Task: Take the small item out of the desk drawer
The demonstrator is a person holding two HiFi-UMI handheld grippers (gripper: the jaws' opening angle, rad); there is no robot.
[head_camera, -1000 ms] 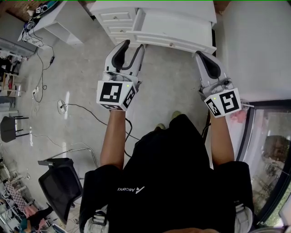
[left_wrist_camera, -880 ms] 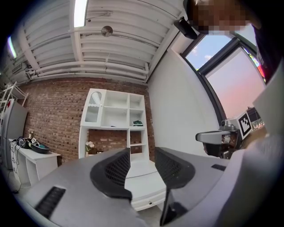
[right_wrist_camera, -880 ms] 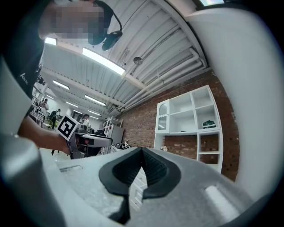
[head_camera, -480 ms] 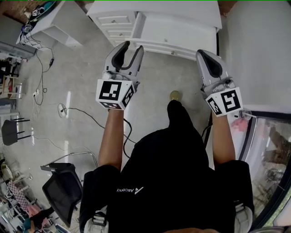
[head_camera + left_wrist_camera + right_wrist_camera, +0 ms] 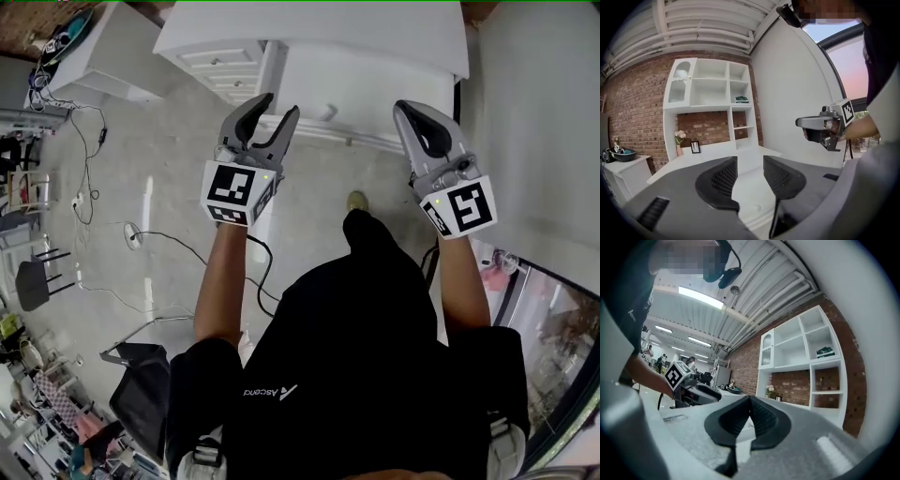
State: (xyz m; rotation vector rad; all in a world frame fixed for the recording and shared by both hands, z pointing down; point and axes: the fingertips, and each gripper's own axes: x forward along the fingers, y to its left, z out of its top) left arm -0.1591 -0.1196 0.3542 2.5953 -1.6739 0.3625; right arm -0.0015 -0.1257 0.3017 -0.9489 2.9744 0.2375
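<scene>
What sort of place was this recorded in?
Probably an open workshop or lab hall with a mock home-office corner. A white desk and shelf unit stand against a brick wall, loose cables cross the bare floor, and strip lights hang from an exposed ceiling.

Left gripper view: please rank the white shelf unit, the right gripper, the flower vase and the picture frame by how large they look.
1. white shelf unit
2. right gripper, enlarged by nearness to the camera
3. flower vase
4. picture frame, only slightly smaller than the vase
</scene>
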